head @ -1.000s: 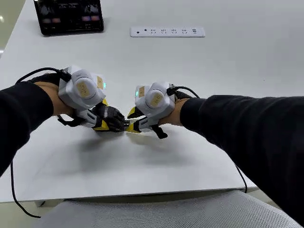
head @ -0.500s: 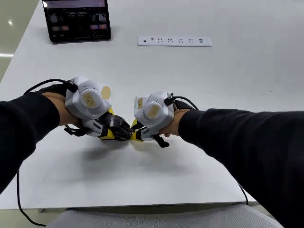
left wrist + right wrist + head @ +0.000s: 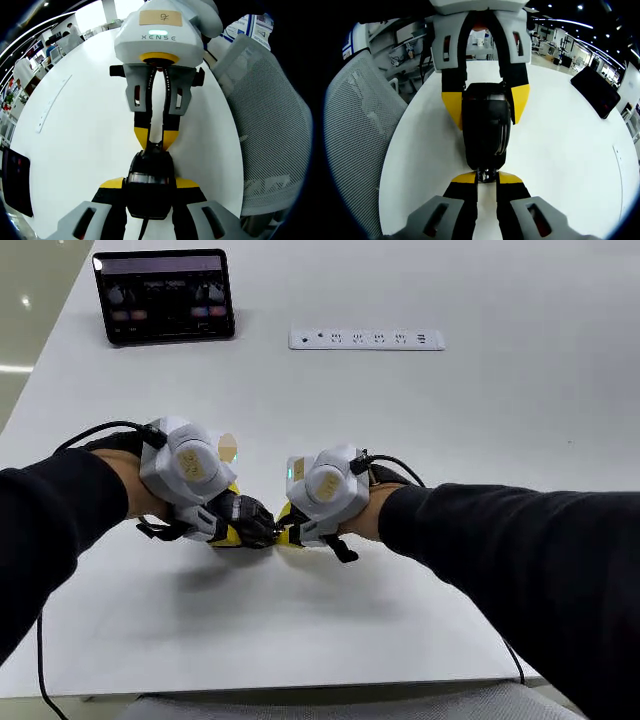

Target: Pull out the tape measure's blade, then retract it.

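Smooth bench [image 3: 450, 420]; left gripper [image 3: 150, 184] clasps boxy tape measure [image 3: 486, 130] (right gripper [image 3: 487, 177] seemingly pinching).

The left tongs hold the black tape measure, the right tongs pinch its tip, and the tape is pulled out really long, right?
No, it is hardly pulled out. In the left gripper view the right tongs pinch the tip right beside the black tape measure that the left tongs hold. The rest is right.
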`<state>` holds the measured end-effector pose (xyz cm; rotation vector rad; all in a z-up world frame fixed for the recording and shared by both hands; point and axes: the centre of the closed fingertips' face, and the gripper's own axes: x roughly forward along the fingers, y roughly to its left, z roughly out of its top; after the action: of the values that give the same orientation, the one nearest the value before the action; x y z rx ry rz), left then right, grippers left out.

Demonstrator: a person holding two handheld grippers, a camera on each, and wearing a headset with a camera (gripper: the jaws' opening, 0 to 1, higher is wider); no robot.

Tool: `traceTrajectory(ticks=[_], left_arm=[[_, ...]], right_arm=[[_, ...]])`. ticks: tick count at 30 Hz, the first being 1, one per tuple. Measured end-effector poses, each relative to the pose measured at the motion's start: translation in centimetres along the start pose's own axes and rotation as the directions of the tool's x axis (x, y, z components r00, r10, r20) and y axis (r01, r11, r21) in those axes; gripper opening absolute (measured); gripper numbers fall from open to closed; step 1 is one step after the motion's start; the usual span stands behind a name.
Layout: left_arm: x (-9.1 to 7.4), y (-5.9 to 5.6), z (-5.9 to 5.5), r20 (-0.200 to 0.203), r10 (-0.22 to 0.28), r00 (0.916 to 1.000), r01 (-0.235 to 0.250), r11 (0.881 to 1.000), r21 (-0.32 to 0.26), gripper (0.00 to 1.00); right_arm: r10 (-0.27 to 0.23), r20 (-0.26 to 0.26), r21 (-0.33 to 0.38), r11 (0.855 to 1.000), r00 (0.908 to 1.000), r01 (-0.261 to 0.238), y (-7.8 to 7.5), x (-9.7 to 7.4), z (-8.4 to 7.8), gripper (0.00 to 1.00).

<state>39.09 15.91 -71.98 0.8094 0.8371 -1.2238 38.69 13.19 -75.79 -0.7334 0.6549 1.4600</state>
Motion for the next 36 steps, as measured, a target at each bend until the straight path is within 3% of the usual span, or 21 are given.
traceTrajectory(ticks=[36], left_arm=[[0.0,0.0,0.1,0.009,0.009,0.9999,-0.009,0.999,-0.039,0.31]], right_arm=[[0.004,-0.042,0.083,0.997,0.9991,0.0,-0.3,-2.7,-3.6,0.08]])
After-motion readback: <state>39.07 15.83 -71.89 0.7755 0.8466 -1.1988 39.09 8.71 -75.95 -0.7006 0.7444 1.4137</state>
